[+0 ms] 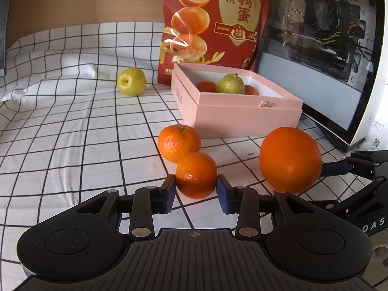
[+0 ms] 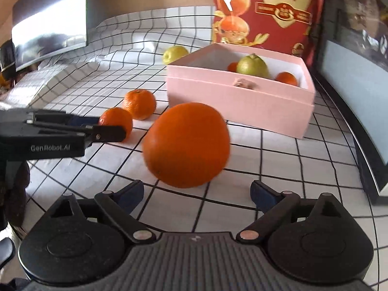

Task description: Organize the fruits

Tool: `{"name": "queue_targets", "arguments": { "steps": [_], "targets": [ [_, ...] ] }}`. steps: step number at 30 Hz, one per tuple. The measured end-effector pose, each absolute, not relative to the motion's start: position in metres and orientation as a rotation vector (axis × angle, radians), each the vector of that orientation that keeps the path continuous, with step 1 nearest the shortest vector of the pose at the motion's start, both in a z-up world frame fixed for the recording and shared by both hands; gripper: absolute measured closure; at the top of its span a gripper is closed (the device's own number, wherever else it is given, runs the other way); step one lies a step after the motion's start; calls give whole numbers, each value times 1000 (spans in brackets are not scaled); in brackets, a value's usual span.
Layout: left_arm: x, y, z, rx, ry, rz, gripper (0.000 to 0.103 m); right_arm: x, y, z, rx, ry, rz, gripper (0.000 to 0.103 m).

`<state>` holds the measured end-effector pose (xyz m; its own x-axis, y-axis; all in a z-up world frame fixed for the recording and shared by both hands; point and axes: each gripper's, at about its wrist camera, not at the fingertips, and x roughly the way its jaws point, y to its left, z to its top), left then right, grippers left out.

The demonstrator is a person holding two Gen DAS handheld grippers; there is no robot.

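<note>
- Jaws on my left gripper (image 1: 196,186) are closed on a small mandarin (image 1: 196,175): both blue pads press its sides. It sits low over the checked cloth of the table (image 1: 72,145), and I cannot tell whether it is lifted or resting.
- Just behind it, touching it as the left wrist view shows, lies a second mandarin (image 1: 179,143) on the cloth, untouched.
- Further left and well back, a yellow-green apple (image 1: 131,81) sits alone on the cloth, near the foot of the red snack bag (image 1: 213,24).
- To the right of the mandarins stands the pink box (image 1: 242,118), open, already holding a green fruit (image 1: 230,84) and at least two small orange ones.
- Right again, the big orange (image 2: 186,144) lies on the cloth ahead of my right gripper (image 2: 197,192). Those jaws stand wide, pads clear of the fruit, with nothing held.
- I judge the step as a double pick-up: left has its fruit, right is lined up but not yet around its own.
- Next, as I see it: lift the left mandarin clear without nudging its neighbour, carry it over the near wall of the box, and release inside. The right must push forward until the orange sits between the pads before closing, since a round fruit may roll off.
</note>
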<state>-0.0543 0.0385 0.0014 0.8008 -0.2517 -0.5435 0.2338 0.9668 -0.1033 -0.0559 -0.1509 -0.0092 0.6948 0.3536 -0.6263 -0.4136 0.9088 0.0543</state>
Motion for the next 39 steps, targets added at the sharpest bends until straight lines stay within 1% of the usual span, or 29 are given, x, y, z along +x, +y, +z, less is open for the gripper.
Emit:
{"name": "queue_targets", "arguments": {
  "steps": [10, 18, 29, 36, 39],
  "targets": [
    [-53, 42, -1, -65, 607, -273, 62, -56, -169, -4, -37, 661, 364, 8],
    [-58, 51, 0, -117, 601, -318, 61, -66, -175, -13, -103, 633, 305, 7],
    [-58, 43, 4, -71, 594, -329, 59, -66, -176, -13, -98, 641, 299, 6],
    [-51, 37, 11, -108, 548, -383, 56, -71, -177, -15, -115, 647, 350, 1],
    [-58, 33, 14, -94, 531, -444, 56, -74, -178, -16, -117, 635, 360, 0]
  ]
}}
